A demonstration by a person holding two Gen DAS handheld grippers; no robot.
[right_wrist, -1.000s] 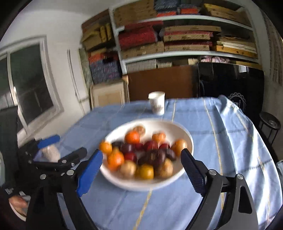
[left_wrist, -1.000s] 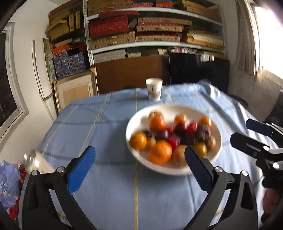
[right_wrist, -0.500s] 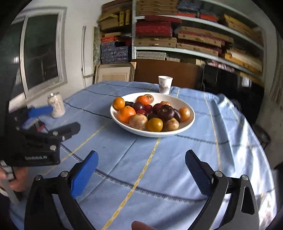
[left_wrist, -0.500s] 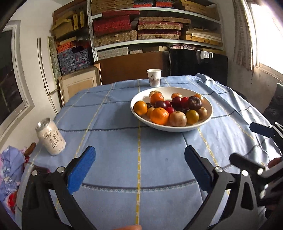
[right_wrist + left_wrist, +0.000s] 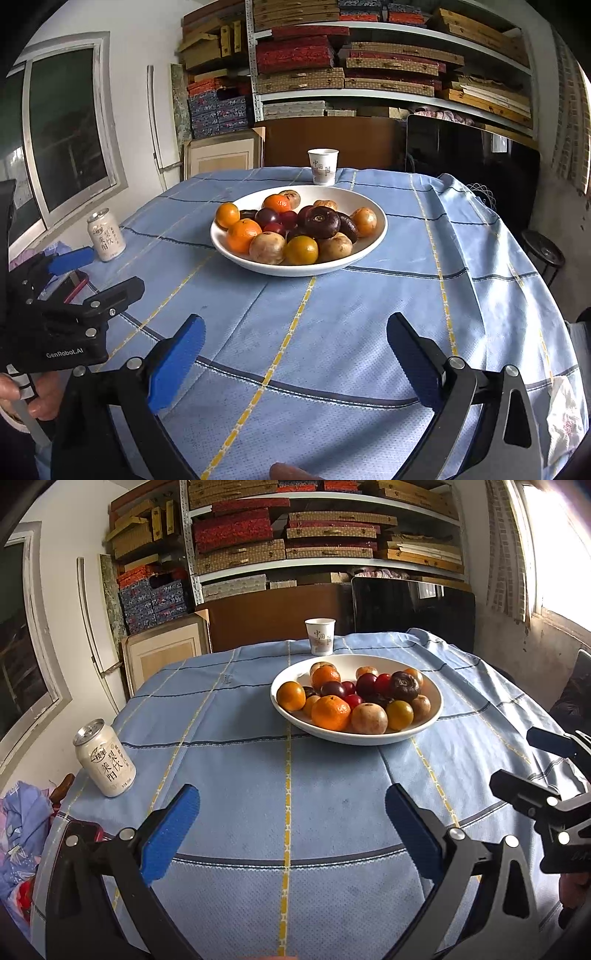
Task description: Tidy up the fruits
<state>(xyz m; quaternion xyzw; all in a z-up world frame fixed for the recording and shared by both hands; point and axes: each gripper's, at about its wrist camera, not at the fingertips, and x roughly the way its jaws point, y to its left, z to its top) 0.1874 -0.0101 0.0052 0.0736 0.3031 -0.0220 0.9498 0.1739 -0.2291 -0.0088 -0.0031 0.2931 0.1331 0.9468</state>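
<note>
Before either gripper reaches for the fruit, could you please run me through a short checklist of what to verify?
1. Left gripper open and empty: ok.
2. Right gripper open and empty: ok.
3. Fruit gathered in the white bowl, none loose on the tablecloth: ok.
4. Path from both grippers to the bowl free of objects: ok; the can sits far left, the paper cup behind the bowl.
5. Place to sort fruit into: cannot tell; no second dish is in view.
6. Top fruit, such as the front orange, unobstructed: ok.

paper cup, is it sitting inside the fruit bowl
No, the paper cup stands on the tablecloth behind the white bowl, outside its rim.
</note>
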